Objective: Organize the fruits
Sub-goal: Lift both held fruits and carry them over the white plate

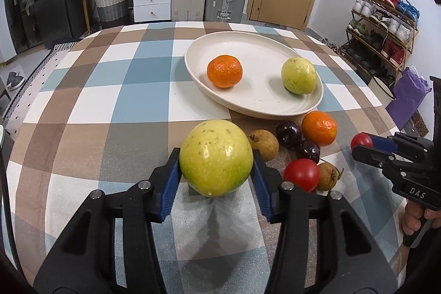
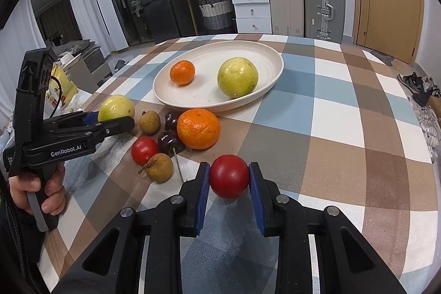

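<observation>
Fingers of the left gripper (image 1: 216, 172) clamp a yellow-green guava (image 1: 216, 161) and the right gripper (image 2: 228, 183) a red tomato (image 2: 228, 176), while ahead a plate (image 1: 248, 104) holds two fruits, six loose.

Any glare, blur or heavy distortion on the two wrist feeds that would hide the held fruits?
Left wrist: sharp; a soft highlight sits on the green-yellow fruit gripped by the left gripper, its shadow falling toward the camera. Right wrist: sharp too; the red tomato in the right gripper shows only mild sheen. Both views: fisheye bends the checked tablecloth and darkens the corners.
</observation>
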`<action>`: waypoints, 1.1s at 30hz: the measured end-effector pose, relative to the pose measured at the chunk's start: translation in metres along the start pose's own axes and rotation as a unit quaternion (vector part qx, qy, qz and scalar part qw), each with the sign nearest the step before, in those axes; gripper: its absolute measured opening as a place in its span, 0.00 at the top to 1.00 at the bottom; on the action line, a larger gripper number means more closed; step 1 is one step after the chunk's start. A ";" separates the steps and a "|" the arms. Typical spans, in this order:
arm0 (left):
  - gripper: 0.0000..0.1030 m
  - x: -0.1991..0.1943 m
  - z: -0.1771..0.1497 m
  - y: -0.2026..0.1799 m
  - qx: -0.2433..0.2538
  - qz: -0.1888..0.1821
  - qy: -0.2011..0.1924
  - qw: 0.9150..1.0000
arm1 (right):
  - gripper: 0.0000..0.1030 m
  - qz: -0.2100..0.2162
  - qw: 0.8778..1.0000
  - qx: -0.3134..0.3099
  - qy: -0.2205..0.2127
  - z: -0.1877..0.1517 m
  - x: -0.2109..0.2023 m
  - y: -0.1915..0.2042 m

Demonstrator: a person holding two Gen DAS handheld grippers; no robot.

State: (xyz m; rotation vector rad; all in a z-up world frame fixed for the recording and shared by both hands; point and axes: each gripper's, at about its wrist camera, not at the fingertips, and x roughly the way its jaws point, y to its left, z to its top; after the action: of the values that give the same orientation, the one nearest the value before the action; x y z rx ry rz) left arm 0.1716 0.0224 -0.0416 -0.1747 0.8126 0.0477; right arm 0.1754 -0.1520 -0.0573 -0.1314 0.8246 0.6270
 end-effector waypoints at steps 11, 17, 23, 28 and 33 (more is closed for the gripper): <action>0.56 -0.024 0.001 -0.006 0.007 -0.008 -0.029 1.000 | 0.72 0.007 1.000 -0.001 -0.024 0.003 -0.008 0.002; 0.56 -0.034 0.002 -0.014 0.020 -0.007 -0.038 0.999 | 0.72 0.018 0.999 0.000 -0.045 0.007 -0.015 0.002; 0.56 -0.041 0.004 -0.020 0.023 -0.009 -0.042 0.999 | 0.72 0.023 0.998 0.001 -0.051 0.013 -0.018 0.005; 0.56 -0.046 0.010 -0.025 0.025 -0.011 -0.049 0.998 | 0.72 0.027 0.997 0.001 -0.066 0.023 -0.027 0.007; 0.56 -0.051 0.019 -0.028 0.027 -0.012 -0.058 0.998 | 0.72 0.026 0.996 -0.006 -0.081 0.037 -0.032 0.011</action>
State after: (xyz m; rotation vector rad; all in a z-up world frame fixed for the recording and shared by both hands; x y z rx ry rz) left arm 0.1534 -0.0006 0.0123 -0.1293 0.6951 0.0136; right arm 0.1769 -0.1454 -0.0081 -0.0687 0.6686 0.6817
